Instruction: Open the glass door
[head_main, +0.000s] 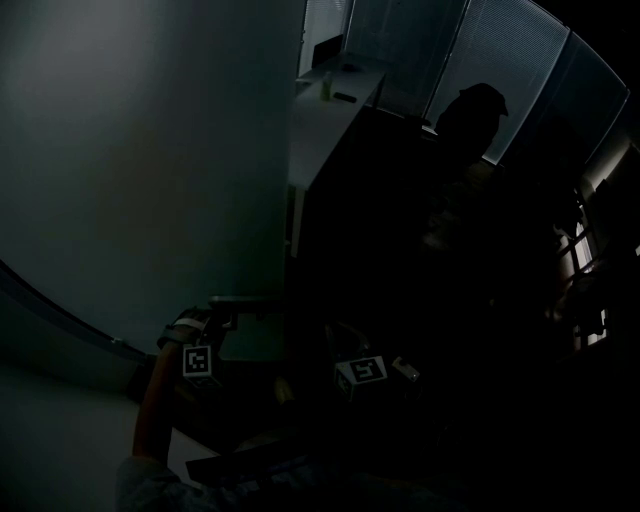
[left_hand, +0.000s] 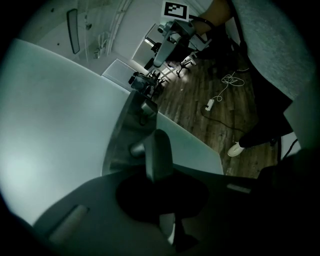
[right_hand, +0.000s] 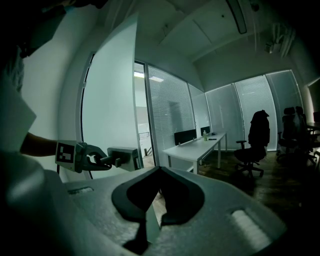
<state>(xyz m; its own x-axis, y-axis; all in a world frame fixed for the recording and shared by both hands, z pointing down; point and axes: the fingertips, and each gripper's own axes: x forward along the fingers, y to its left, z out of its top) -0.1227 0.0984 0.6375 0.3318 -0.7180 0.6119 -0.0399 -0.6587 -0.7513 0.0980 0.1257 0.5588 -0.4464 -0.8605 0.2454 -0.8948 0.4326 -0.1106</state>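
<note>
The room is dark. The frosted glass door (head_main: 150, 170) fills the left of the head view and stands swung open, with its edge toward me. My left gripper (head_main: 212, 325) is shut on the door handle (head_main: 246, 302). In the left gripper view the grey handle lever (left_hand: 158, 152) runs from its metal lock plate (left_hand: 125, 135) into the closed jaws of the left gripper (left_hand: 159, 176). The right gripper view shows the left gripper (right_hand: 97, 160) holding the handle (right_hand: 122, 157) on the door (right_hand: 110, 95). My right gripper (right_hand: 160, 169) is shut on nothing, to the right of the door edge, with its marker cube (head_main: 362, 372) low in the head view.
A white desk (right_hand: 195, 147) and a dark office chair (right_hand: 254, 142) stand beyond the doorway, before blinds-covered glass walls. On the wooden floor (left_hand: 215, 115) lie a cable and power strip (left_hand: 210, 104). A person's white shoe (left_hand: 235, 148) is near the door.
</note>
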